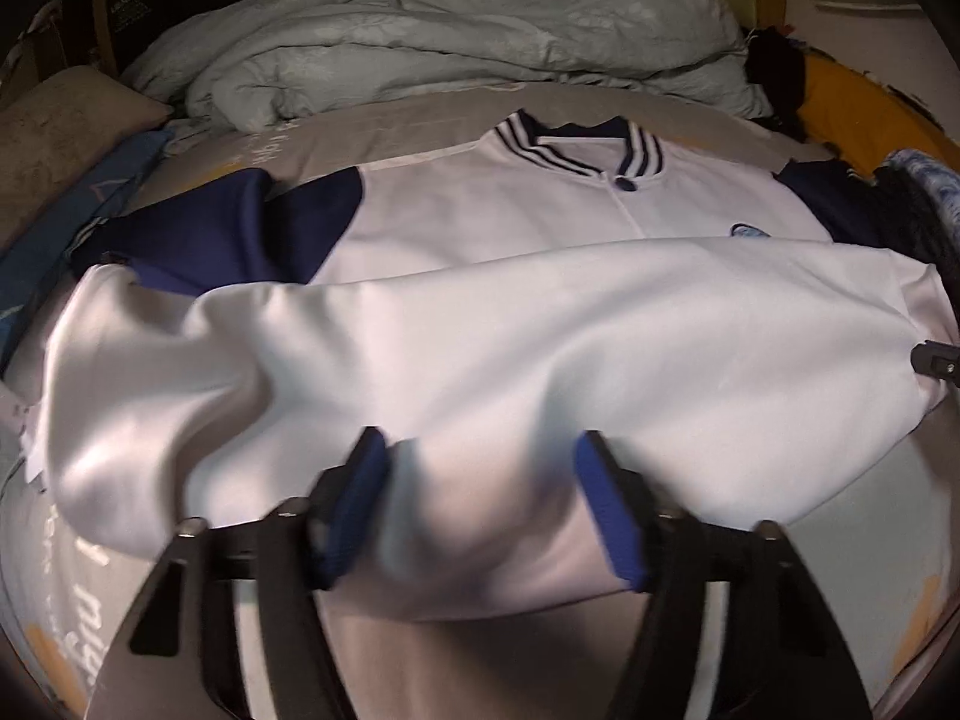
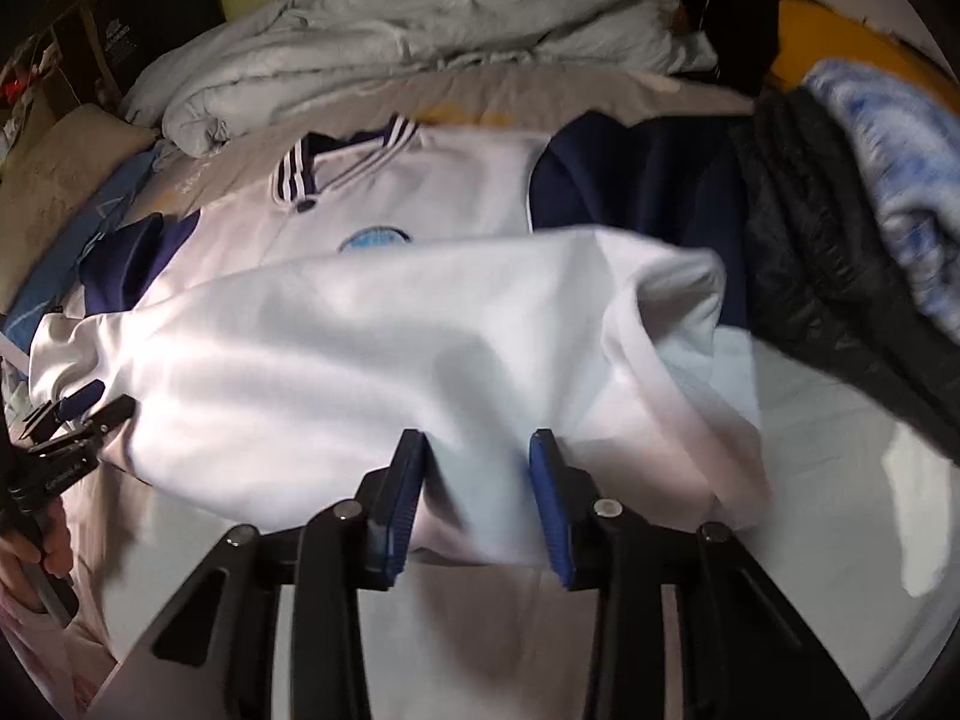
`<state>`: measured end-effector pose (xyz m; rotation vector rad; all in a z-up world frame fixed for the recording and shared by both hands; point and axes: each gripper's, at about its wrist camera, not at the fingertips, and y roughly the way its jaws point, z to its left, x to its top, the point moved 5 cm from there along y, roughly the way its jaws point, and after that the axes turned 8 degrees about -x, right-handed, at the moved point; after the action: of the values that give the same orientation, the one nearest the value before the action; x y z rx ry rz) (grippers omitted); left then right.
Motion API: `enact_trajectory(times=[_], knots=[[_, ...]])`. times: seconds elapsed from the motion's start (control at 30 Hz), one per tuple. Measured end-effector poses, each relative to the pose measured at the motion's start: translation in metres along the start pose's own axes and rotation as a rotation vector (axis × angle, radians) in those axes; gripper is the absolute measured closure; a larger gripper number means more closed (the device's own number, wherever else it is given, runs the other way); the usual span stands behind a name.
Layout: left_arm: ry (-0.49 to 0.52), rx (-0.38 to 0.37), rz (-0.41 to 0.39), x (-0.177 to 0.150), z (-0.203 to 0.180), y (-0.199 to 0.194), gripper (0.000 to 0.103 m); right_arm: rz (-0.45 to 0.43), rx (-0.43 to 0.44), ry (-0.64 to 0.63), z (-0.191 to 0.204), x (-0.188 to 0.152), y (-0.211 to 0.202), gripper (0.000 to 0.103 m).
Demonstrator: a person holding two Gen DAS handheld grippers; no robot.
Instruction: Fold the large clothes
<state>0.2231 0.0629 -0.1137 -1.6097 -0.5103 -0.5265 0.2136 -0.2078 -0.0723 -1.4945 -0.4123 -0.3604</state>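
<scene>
Gripping the white jacket (image 1: 480, 330) hem, both tools clamp fabric; only the right view shows a black coat (image 2: 810, 252).

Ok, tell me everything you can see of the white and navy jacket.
The white jacket with navy sleeves lies front-up on the grey printed bedsheet. It looks like smooth knit, with a navy-and-white striped ribbed collar, a navy snap below it and a blue chest badge. Its lower half is lifted and folding toward the collar, pinched by the left gripper and right gripper.
</scene>
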Motion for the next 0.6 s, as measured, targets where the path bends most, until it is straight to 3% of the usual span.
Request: enact_trajectory(times=[0.27, 0.3, 0.37, 0.47, 0.6], knots=[[-0.019, -0.033, 0.000, 0.002, 0.007, 0.005, 0.050, -0.063, -0.050, -0.004, 0.003, 0.015, 0.012, 0.068], [-0.023, -0.046, -0.005, 0.003, 0.008, 0.002, 0.052, -0.065, -0.037, 0.014, 0.002, 0.016, 0.007, 0.071], [-0.047, -0.082, -0.026, 0.003, 0.010, -0.013, 0.069, -0.083, -0.003, 0.039, 0.000, 0.016, -0.007, 0.083], [-0.060, -0.129, -0.089, 0.003, 0.012, -0.048, 0.078, -0.154, 0.027, 0.028, 0.002, 0.011, -0.038, 0.092], [-0.102, -0.109, -0.157, 0.003, 0.029, -0.078, 0.084, -0.123, 0.158, 0.043, 0.007, 0.003, -0.043, 0.096]])
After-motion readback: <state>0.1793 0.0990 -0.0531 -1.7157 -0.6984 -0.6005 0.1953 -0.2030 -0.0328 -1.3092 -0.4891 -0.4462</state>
